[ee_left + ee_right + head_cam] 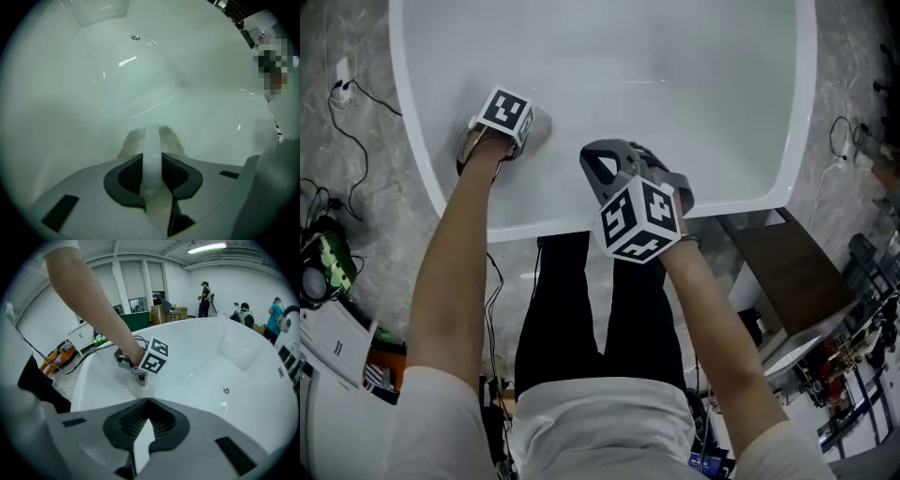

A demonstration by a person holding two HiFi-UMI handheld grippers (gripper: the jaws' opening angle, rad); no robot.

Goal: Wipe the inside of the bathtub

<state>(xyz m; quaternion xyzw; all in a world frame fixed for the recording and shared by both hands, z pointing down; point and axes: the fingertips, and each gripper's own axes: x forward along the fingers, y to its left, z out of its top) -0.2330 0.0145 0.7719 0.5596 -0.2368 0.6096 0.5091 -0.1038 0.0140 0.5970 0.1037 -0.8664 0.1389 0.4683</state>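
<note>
One fuzzy, perhaps terry cloth (131, 142), in left hand-held gripper (152, 136), glossy bathtub (656, 56)

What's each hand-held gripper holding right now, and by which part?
The left hand-held gripper pinches a pale cloth by one bunched end, the rest pressed to the bathtub. The right hand-held gripper holds nothing.

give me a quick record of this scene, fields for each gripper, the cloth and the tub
left gripper: shut on the cloth, down inside the tub
cloth: pale and fuzzy, pressed against the tub's inner surface
right gripper: jaws together, nothing between them, held over the tub's near rim
bathtub: white, glossy, no water visible
round fitting: small metal piece on the tub's inside
task state: cloth in contact with the tub
</note>
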